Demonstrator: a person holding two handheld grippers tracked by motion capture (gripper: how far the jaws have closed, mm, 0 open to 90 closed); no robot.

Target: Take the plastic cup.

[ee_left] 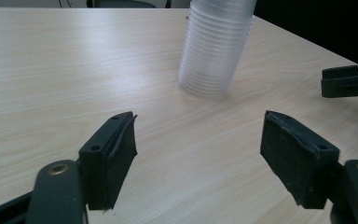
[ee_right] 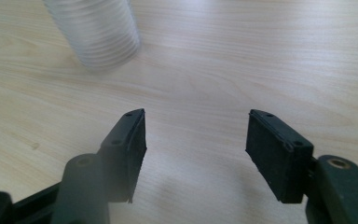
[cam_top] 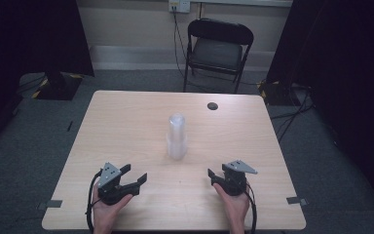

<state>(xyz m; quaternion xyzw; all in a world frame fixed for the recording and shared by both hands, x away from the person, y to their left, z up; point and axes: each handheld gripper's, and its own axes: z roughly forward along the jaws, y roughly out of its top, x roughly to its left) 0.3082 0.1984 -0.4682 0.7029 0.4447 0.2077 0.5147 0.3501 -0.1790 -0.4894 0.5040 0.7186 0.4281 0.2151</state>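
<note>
High view puts the cup stack (cam_top: 177, 137), a tall nest of clear cups, upright and alone near the middle of the counter (cam_top: 126, 122), well ahead of both grippers. The left gripper (cam_top: 135, 176) and right gripper (cam_top: 217, 176) rest at the near edge, jaws wide, holding nothing. My guess is that a grab high on the stack could tip it, or lift several stuck cups together.

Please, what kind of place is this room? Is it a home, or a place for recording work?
Probably a lab or recording room, not a home. A bare wooden table holds just a stack of clear plastic cups; black curtains hang at both sides, cables run over the grey floor, and a folding chair stands behind.
</note>
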